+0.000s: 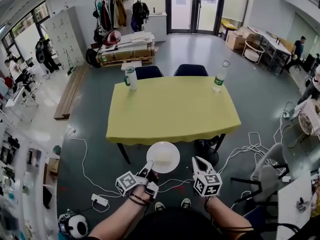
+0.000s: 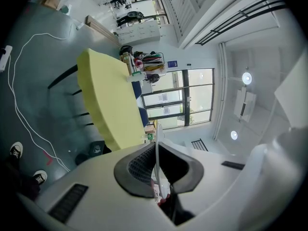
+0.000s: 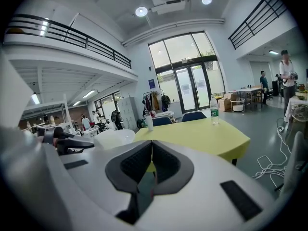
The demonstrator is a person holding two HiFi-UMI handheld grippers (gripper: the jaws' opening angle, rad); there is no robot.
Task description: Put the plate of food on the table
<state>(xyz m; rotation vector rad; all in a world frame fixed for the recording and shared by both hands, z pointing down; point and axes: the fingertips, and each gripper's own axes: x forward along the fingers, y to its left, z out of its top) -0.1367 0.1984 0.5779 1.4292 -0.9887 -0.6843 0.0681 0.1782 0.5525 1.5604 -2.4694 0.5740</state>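
1. the left gripper (image 2: pixel 155 150) is clamped on the rim of the white plate (image 1: pixel 163 157). its two dark pads pinch the thin edge from above and below, so the plate juts forward like a tray. gripping at the rim leaves the underside free to meet the table.
2. the plate hangs in the air just short of the near edge of the table (image 1: pixel 170 109), over the floor and above the person's shoes. it looks roughly level, probably to keep anything on it from sliding. from above its face reads as plain white, and i cannot make out food on it.
3. the right gripper (image 3: pixel 151 150) has its jaws together with nothing between them. it hovers just beside the plate on the right, apart from it, probably ready to steady it.
4. the yellow cloth is bare across the middle and front. a tumbler (image 1: pixel 130 78) stands at the far left corner and a water bottle (image 1: pixel 219 76) at the far right, so both are well clear of a landing spot near the front edge.
5. judging from this, the plate is not yet set down. it has to go forward over the cloth, then down, before the left jaws let go.
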